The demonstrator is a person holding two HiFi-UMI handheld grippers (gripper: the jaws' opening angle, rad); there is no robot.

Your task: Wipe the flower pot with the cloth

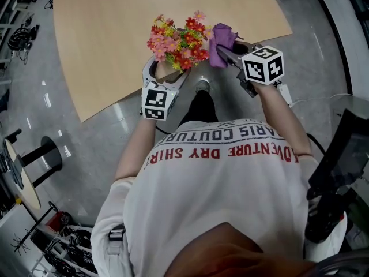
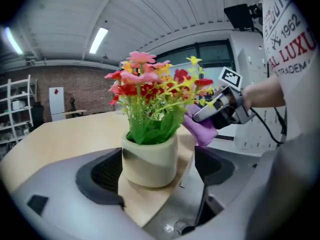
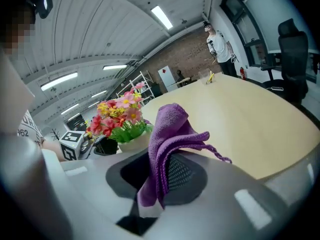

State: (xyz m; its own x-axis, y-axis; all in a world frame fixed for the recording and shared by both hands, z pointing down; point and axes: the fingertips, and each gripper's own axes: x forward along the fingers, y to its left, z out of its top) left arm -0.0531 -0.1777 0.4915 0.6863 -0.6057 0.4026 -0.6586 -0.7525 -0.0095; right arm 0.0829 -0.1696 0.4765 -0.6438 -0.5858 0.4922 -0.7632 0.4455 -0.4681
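head view: the flower pot [image 1: 166, 69] stands at the table [image 1: 115, 39] edge, between the left gripper [image 1: 164, 75] and the right gripper [image 1: 226, 52]. left gripper view: jaws wide apart around the pot, right pad clear of it. right gripper view: jaws clamped on the purple cloth [image 3: 167, 139].

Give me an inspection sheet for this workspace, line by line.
Surface: pale wooden table.
Job's things: pot of flowers at the table's edge; purple cloth close beside the flowers.
Clutter: small yellow thing far down the table.
Grippers: left gripper open round the pot, gap at one pad; right gripper shut on the cloth.
Cables: black cable from the right gripper; tangle on the floor.
Surroundings: office chair, shelves, distant person.
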